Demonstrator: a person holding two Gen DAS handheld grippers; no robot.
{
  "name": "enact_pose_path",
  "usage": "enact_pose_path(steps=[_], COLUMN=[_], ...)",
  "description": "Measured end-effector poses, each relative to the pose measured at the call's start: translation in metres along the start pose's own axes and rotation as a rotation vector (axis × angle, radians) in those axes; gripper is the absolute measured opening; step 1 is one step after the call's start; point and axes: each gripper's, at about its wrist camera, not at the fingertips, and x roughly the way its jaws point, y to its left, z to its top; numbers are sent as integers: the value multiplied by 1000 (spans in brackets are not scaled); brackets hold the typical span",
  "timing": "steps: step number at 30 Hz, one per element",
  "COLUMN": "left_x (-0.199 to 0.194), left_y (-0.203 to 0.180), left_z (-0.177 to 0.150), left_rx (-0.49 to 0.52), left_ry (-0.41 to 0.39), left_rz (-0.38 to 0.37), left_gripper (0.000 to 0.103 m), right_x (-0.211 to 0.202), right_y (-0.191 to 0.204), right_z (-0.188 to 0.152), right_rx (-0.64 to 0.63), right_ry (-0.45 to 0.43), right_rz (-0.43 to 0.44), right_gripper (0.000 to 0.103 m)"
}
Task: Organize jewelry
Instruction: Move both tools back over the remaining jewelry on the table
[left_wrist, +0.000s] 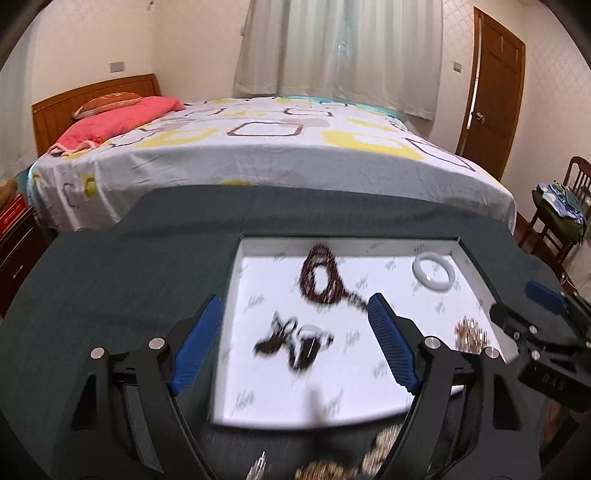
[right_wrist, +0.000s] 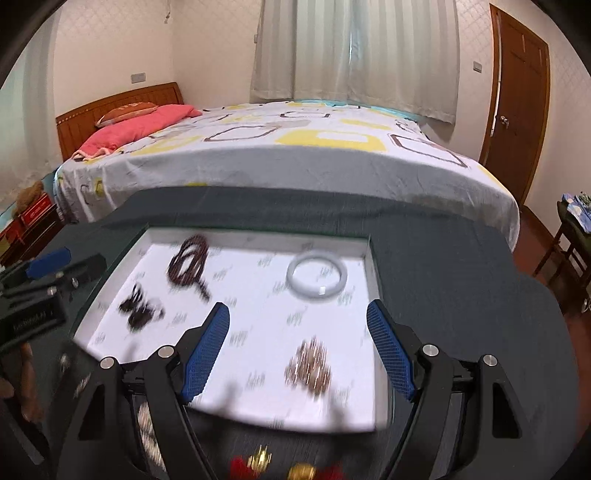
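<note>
We hold both the left gripper (left_wrist: 295, 325) and right gripper (right_wrist: 297, 326) apart, empty (frames blurred); next, approach loose pieces slowly over the tray (right_wrist: 258, 236).

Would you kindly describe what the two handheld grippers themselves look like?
Both the left gripper and right gripper have black angular frames with round silver pivot bolts and two fingers faced with blue ribbed pads. No sleeves show.
</note>
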Motion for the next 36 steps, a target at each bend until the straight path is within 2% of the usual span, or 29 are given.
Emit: enact_pose_path(steps=[7, 12, 15, 22, 30, 36], left_x=[-34, -45, -49, -50, -47, -45], left_y=[13, 25, 31, 43, 38, 33], left_z=[-45, -76, -91, -117, -120, -120], left_rx=[-41, -76, -82, -97, -76, -66], left_ry=[19, 67, 88, 145, 148, 155], left_rz=[25, 45, 66, 103, 104, 92], left_gripper=[79, 79, 79, 79, 79, 79], right_x=[-25, -34, -36, -26, -8, -5], right_y=[0, -8, -12, -19, -15, -15], right_z=[-60, -87, -96, -99, -96, -96], right_rx=[14, 18, 37, 73, 70, 67], right_ry=[39, 68, 86, 116, 163, 180], right_rz=[-28, -45, -46, -30, -23, -13], right_gripper=[74, 73, 69, 59, 59, 50])
